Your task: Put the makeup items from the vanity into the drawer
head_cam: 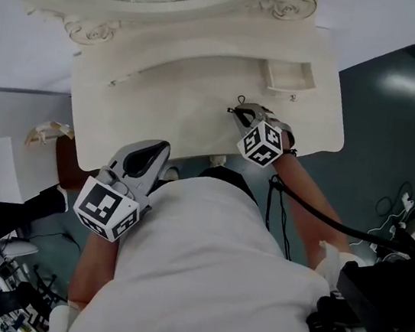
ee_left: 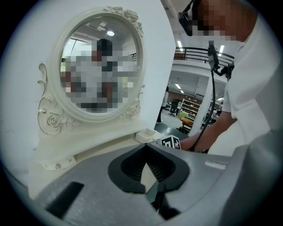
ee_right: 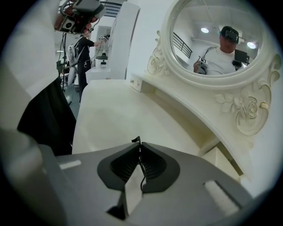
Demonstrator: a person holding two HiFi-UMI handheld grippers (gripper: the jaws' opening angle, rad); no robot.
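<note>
**Right tongs pinch a thin black item over the vanity; left tongs closed at its front edge**

The right gripper [head_cam: 236, 112] hangs over the right half of the cream vanity top [head_cam: 164, 93], its jaws pressed together on a thin black item [head_cam: 240, 101]; in the right gripper view a dark, wire-like sliver runs down between the jaws and pokes out just past their tips; what kind of makeup item it is cannot be told.

The small drawer [head_cam: 286, 76] stands open at the back right of the vanity, near the right gripper and beyond its tips; the black item is apart from the drawer, above the bare top.

The left gripper [head_cam: 162, 147] sits low at the front left edge of the vanity, close to the person's white shirt [head_cam: 199, 276]; its jaws meet tip to tip, and only the pale vanity top shows through the gap behind the tips.

In the left gripper view the oval mirror [ee_left: 101, 66] with its scrolled frame rises at the back of the vanity, and the drawer shows as a small tray at the ledge below it, with the right gripper's marker cube [ee_left: 170, 142] just beside it.

A black cable [head_cam: 317, 209] trails from the right gripper along the person's forearm.
</note>
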